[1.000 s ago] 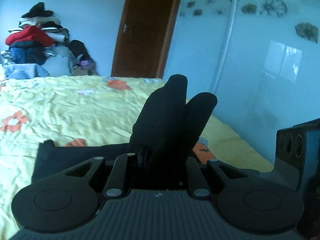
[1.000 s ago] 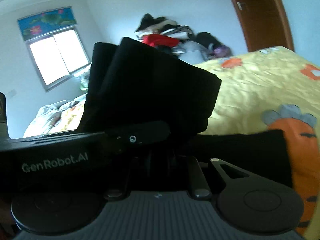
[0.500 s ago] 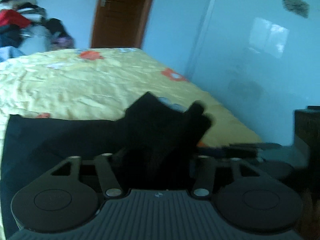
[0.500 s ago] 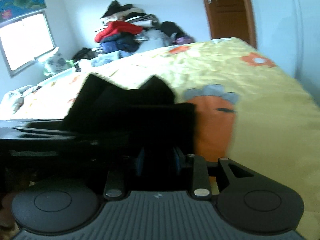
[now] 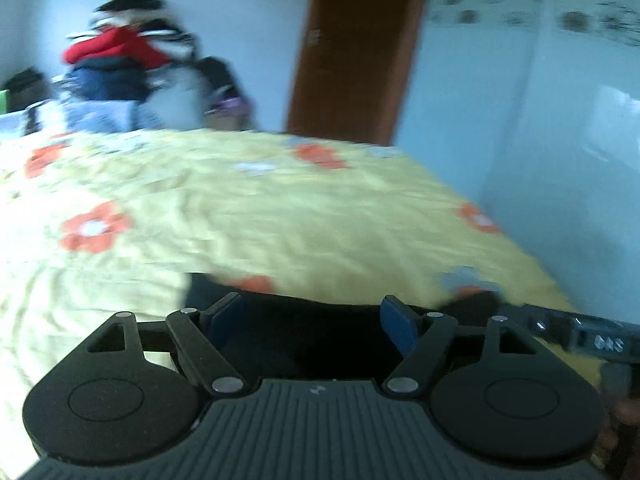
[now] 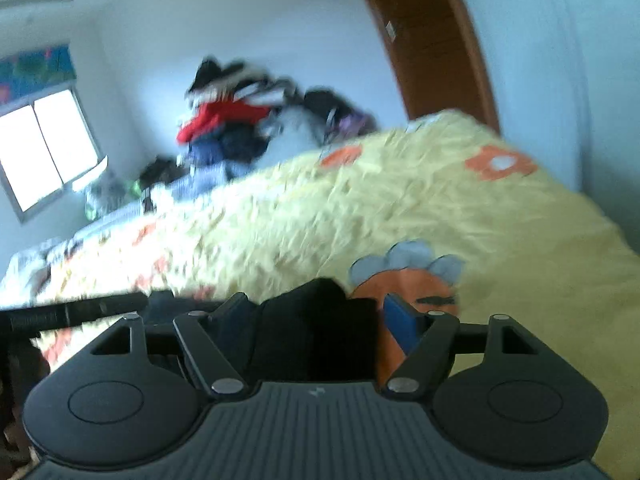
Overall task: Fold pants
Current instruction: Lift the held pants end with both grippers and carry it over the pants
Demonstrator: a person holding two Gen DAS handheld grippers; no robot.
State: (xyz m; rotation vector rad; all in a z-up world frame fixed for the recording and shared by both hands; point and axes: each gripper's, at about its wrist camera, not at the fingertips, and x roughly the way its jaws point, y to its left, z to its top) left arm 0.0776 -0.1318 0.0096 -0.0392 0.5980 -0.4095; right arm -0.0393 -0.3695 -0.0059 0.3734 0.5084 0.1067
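The black pants (image 5: 312,336) lie folded on the yellow flowered bedspread (image 5: 280,216), right under both grippers. My left gripper (image 5: 312,320) is open, its blue pads spread wide over the dark cloth. My right gripper (image 6: 316,320) is open too, with a raised fold of the pants (image 6: 316,316) between its spread fingers, not clamped. The right gripper's body (image 5: 580,336) shows at the right edge of the left wrist view, and the left gripper's body (image 6: 72,314) shows at the left of the right wrist view. Both views are motion-blurred.
A pile of clothes (image 5: 128,68) with a red garment sits beyond the bed's far end, also in the right wrist view (image 6: 248,120). A brown door (image 5: 356,48) and pale wardrobe (image 5: 540,120) stand to the right. A window (image 6: 44,152) is at left.
Both grippers were shut on the pants and held the cloth up; they lowered it onto the bed and opened. The pants now lie flat below the jaws.
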